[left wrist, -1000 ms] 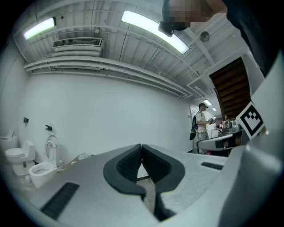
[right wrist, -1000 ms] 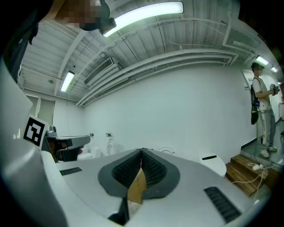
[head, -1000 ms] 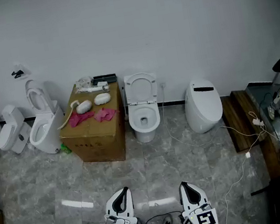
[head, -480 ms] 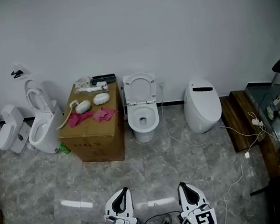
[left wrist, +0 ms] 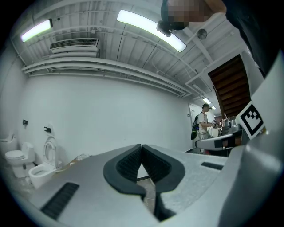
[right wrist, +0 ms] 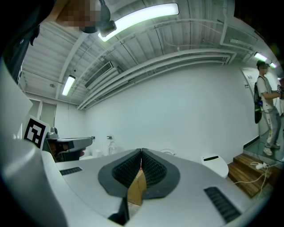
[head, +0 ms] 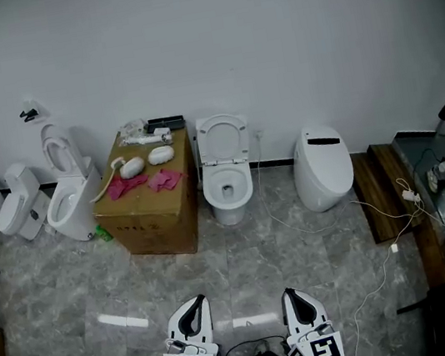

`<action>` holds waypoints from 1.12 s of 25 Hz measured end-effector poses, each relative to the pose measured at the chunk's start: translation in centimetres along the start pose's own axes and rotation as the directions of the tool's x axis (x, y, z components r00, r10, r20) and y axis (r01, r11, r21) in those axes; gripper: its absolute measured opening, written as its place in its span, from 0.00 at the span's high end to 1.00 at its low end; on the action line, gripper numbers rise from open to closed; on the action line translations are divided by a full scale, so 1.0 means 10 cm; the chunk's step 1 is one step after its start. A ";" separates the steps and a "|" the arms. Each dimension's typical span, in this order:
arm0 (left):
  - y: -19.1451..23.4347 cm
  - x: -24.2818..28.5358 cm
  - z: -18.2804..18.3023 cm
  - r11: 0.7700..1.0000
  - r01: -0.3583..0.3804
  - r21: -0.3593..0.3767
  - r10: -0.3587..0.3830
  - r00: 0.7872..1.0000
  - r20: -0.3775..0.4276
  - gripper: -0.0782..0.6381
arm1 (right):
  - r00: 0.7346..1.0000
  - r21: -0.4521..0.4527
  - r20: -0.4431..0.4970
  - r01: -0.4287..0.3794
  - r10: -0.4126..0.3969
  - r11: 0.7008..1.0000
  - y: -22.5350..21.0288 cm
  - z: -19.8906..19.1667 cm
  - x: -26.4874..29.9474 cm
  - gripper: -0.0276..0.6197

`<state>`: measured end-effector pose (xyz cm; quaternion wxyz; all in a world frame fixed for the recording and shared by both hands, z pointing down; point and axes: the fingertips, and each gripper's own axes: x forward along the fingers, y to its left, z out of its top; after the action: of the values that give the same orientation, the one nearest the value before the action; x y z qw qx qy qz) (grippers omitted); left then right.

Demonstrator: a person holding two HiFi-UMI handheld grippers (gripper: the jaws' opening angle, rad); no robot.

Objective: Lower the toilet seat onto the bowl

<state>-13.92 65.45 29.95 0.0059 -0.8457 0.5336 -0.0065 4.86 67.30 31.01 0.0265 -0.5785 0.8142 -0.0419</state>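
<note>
The white toilet (head: pixel 228 187) stands against the far wall, across the grey marble floor. Its seat (head: pixel 224 139) is raised and leans back towards the wall above the open bowl. My left gripper (head: pixel 191 311) and right gripper (head: pixel 296 298) are side by side at the bottom edge of the head view, far short of the toilet. Both point towards it. In the left gripper view the left gripper (left wrist: pixel 141 148) has its dark pads together with nothing between them. The right gripper (right wrist: pixel 141 153) is likewise shut and empty, and the raised seat (right wrist: pixel 168 152) peeks just over its jaw.
A cardboard box (head: pixel 149 206) with pink cloths and white parts stands left of the toilet. Further left is another toilet with a raised seat (head: pixel 70 198). A closed oval toilet (head: pixel 322 166), a wooden step (head: pixel 378 187) and floor cables (head: pixel 386 248) lie to the right. A person (right wrist: pixel 266 116) stands far right.
The head view has shifted slightly, so the toilets sit a little higher in the picture. Both grippers stay shut near the bottom edge, and the seat stays raised.
</note>
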 end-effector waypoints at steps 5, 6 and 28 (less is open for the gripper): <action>-0.17 0.15 0.10 0.999 -0.036 -0.009 0.036 0.999 0.041 0.88 | 0.999 0.008 -0.012 -0.033 0.033 0.999 -0.18 0.00 0.03 0.91; -0.21 0.18 0.10 0.999 -0.040 -0.011 0.040 0.998 0.039 0.88 | 0.999 0.008 -0.013 -0.041 0.041 0.999 -0.22 0.00 0.04 0.91; 0.40 1.98 -0.33 0.999 0.036 -0.029 -0.038 0.998 -0.050 0.88 | 0.998 -0.001 -0.064 -0.009 0.008 1.000 -1.01 -0.22 1.76 0.91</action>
<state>-9.03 45.86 33.26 -0.0195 -0.8550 0.5179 -0.0203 8.36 47.46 34.25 0.0004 -0.5735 0.8171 -0.0597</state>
